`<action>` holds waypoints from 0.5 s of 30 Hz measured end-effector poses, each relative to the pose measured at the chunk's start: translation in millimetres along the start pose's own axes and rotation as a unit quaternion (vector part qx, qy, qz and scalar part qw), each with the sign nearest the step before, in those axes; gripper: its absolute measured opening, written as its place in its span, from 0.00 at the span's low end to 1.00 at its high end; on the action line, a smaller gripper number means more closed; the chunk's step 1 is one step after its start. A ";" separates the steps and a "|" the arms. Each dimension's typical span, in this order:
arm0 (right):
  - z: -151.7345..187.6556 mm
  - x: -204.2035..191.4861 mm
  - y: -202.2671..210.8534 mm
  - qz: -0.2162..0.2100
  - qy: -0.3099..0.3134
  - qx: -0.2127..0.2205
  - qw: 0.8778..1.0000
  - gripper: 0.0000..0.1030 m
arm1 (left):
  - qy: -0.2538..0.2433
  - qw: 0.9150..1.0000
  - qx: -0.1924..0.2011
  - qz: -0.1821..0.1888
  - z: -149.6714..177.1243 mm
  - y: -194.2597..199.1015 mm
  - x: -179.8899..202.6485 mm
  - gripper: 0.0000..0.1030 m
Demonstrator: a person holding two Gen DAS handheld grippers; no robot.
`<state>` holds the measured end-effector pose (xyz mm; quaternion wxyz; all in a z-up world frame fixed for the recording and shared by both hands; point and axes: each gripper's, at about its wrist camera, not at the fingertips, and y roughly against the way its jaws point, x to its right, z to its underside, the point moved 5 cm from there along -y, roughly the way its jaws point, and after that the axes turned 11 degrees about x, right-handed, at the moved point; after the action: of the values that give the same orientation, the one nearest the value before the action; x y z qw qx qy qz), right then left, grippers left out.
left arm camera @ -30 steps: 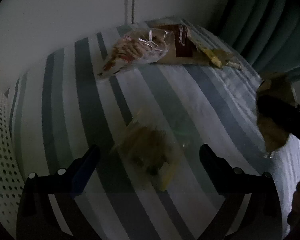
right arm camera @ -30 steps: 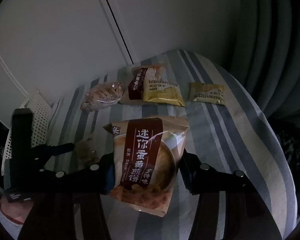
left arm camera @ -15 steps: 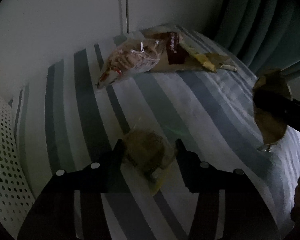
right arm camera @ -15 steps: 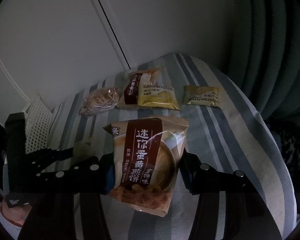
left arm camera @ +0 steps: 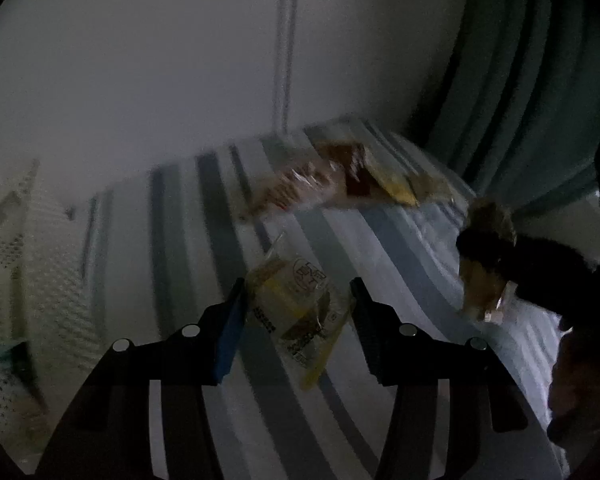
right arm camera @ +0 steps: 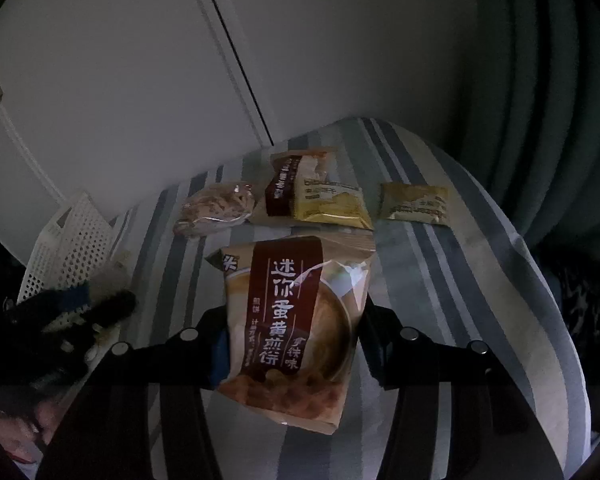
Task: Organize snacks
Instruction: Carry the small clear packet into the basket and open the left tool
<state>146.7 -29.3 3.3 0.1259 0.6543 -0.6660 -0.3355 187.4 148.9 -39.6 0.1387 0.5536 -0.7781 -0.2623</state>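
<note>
Both grippers are loaded. Between the fingers of my left gripper [left arm camera: 296, 312] sits a small clear-wrapped yellow snack packet [left arm camera: 296, 312], pinched at its sides and hanging above the striped bedcover [left arm camera: 380, 240] — the jaws are closed in to the packet's width. My right gripper [right arm camera: 294, 332] is clamped the same way on a tan bag with a dark red band of Chinese lettering [right arm camera: 292, 320], held upright and clear of the fabric.

From the right wrist view, four more snacks lie in a row at the far end of the cover, near the white cupboard doors [right arm camera: 120, 80]: a clear bag of reddish-brown pieces [right arm camera: 216, 210], then a brown-banded bag [right arm camera: 284, 188] with a yellow bibizan packet [right arm camera: 330, 204] overlapping its right side, and well to the right a smaller gold packet [right arm camera: 414, 204] lying apart. A white perforated basket [right arm camera: 68, 248] stands at the left edge of the bed, just beyond my left gripper. Teal curtains [right arm camera: 540, 100] hang on the right. The left wrist view is blurred — the far snacks read there only as smears.
</note>
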 end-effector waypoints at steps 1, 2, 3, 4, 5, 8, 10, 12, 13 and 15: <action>-0.2 -2.9 -0.5 -0.001 0.002 0.000 1.000 0.51 | 0.006 1.000 0.012 -0.006 -4.6 9.2 -6.8 0.51; -0.4 -5.5 -0.4 -0.003 0.004 0.000 1.000 0.51 | 0.010 1.000 0.019 -0.011 -7.1 15.4 -11.5 0.51; -0.5 -7.6 -0.4 -0.004 0.006 0.000 1.000 0.51 | 0.017 0.999 0.028 -0.018 -10.4 22.8 -18.1 0.51; -0.6 -9.3 -0.7 -0.004 0.007 0.000 1.000 0.51 | 0.023 0.999 0.035 -0.024 -13.4 29.0 -23.3 0.51; -0.9 -12.1 -1.2 -0.006 0.010 -0.001 1.000 0.51 | 0.029 0.998 0.043 -0.031 -15.6 35.8 -30.3 0.51; -0.9 -19.7 -2.9 -0.011 0.015 -0.003 1.000 0.51 | 0.046 0.995 0.062 -0.055 -20.1 53.0 -53.3 0.51; -0.7 -26.0 -4.2 -0.013 0.020 -0.004 1.000 0.51 | 0.059 0.993 0.071 -0.069 -20.7 62.4 -69.2 0.51; -0.1 -31.5 -5.4 -0.015 0.024 -0.005 1.000 0.51 | 0.072 0.991 0.077 -0.082 -19.7 72.1 -84.7 0.51; 0.3 -33.7 -6.0 -0.016 0.026 -0.006 1.000 0.51 | 0.080 0.989 0.081 -0.091 -19.0 76.8 -94.3 0.51; 1.2 -39.1 -7.9 -0.018 0.031 -0.008 0.999 0.50 | 0.093 0.986 0.087 -0.108 -17.9 82.3 -111.4 0.51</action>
<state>156.5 9.0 8.2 0.1458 0.6749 -0.6474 -0.3226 170.4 269.0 29.7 0.1328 0.6663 -0.7172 -0.1548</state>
